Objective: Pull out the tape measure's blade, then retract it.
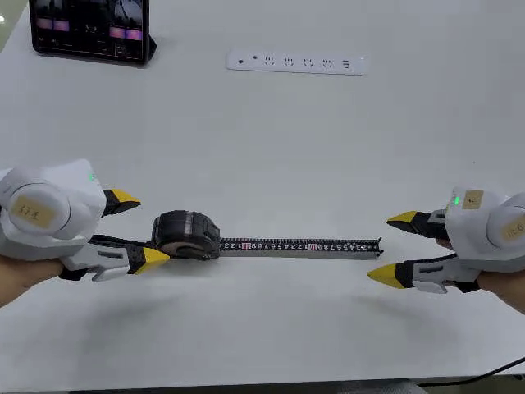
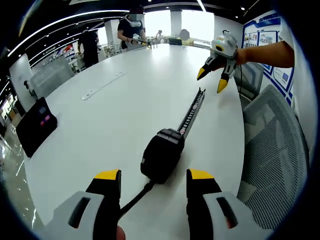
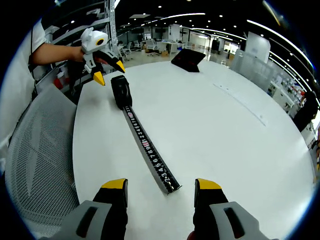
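Tape measure (image 1: 187, 235), blade (image 1: 299, 245) out — left gripper (image 1: 146, 228), right gripper (image 1: 384, 246) jaws wide open.

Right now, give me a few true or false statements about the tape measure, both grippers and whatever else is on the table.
1. The blade is pulled out of the tape measure case and lies flat on the table. True.
2. The right gripper is shut on the blade's end. False: its jaws are open and the end lies loose near their tips.
3. The left gripper is open, right beside the case. True.
4. The power strip lies between the two grippers. False: it lies at the far side of the table, beyond the blade.
5. A dark tablet stands at the far left. True.
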`<move>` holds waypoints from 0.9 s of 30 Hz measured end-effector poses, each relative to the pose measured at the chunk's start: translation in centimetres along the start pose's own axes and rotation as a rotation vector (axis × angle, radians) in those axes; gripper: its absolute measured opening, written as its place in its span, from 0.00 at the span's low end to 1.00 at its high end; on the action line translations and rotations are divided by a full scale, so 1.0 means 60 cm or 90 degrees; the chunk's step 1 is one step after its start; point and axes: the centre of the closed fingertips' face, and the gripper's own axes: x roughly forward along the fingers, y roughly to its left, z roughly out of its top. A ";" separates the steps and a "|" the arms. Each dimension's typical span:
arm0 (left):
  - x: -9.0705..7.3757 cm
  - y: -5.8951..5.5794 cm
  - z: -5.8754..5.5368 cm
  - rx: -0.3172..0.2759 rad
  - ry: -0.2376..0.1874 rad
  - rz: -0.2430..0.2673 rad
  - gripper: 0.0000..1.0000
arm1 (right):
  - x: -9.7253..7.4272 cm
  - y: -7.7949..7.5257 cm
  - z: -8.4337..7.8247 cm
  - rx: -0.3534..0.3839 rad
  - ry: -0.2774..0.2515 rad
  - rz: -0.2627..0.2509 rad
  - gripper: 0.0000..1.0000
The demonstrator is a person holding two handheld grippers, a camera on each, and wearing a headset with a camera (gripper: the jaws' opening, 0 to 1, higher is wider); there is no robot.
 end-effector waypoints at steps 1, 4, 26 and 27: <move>-0.003 -0.001 -0.001 -0.008 -0.003 0.002 0.49 | -0.001 0.002 0.002 0.002 -0.004 -0.004 0.51; -0.008 -0.003 -0.006 -0.027 -0.010 0.006 0.50 | -0.003 0.007 0.007 0.006 -0.013 -0.012 0.52; -0.054 -0.026 -0.022 -0.099 -0.108 0.057 0.64 | -0.014 0.035 0.024 0.048 -0.065 -0.057 0.67; -0.055 -0.027 -0.023 -0.102 -0.110 0.058 0.64 | -0.014 0.037 0.024 0.049 -0.066 -0.058 0.68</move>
